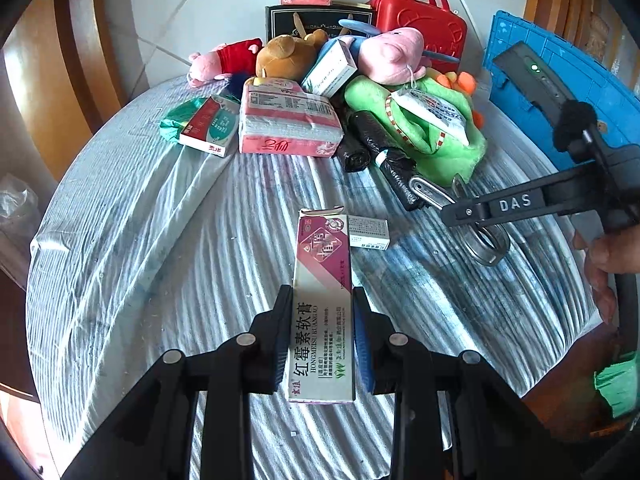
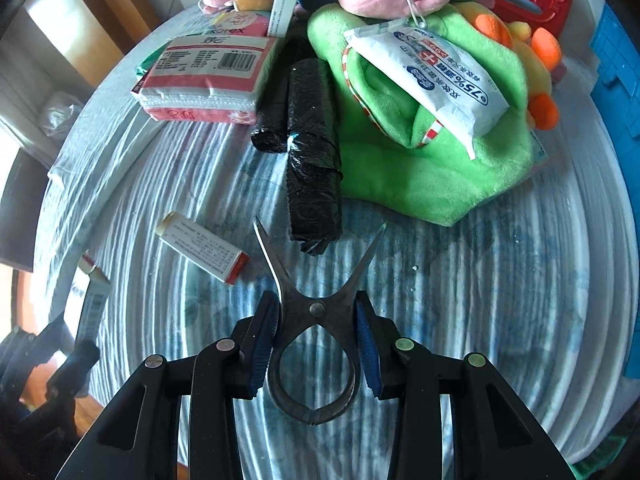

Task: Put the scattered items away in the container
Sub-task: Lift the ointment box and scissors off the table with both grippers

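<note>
Left gripper is clamped on an ointment box, while the right gripper has its pads pinched against the handle loop of open scissors, blades splayed forward. Just ahead of the right one lie a small box and black bag rolls, farther on the green plush and tissues. Carry both loads level to the blue crate beyond the left gripper's right side, keeping the blade tips clear of the cloth and plush, and I judge the grip firm enough.
</note>
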`<action>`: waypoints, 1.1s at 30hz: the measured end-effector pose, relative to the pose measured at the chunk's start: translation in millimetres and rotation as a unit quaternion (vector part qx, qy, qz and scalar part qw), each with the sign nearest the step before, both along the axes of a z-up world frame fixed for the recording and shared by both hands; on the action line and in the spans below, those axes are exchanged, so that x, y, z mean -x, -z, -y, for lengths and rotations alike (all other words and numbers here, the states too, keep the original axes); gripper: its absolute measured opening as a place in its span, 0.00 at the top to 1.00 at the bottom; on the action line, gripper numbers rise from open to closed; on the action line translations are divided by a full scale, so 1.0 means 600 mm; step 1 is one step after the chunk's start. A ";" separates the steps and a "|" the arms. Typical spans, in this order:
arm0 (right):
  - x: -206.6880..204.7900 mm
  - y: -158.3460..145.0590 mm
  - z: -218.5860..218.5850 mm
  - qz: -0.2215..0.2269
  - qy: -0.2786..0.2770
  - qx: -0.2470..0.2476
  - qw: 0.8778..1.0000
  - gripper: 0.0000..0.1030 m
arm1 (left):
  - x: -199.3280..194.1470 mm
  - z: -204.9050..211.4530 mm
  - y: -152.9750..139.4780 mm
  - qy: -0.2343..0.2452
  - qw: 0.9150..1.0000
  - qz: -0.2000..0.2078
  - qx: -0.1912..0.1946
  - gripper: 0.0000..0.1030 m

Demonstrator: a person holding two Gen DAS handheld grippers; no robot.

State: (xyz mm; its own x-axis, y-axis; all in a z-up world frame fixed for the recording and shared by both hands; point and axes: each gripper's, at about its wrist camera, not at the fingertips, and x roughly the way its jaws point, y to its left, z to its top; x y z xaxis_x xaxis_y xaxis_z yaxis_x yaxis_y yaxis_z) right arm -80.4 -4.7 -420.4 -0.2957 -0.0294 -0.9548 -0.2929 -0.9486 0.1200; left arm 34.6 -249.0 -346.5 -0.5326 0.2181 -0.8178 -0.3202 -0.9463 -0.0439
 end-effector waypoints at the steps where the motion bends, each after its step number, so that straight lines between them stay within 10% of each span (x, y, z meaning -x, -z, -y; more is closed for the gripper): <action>1: -0.002 -0.007 0.000 -0.003 -0.003 0.002 1.000 0.64 | 0.003 -0.002 -0.003 -0.003 1.000 -0.002 0.003 0.73; 33: -0.027 -0.307 -0.034 -0.159 -0.074 -0.003 0.984 0.64 | 0.070 -0.041 -0.275 -0.138 0.987 -0.078 0.011 0.73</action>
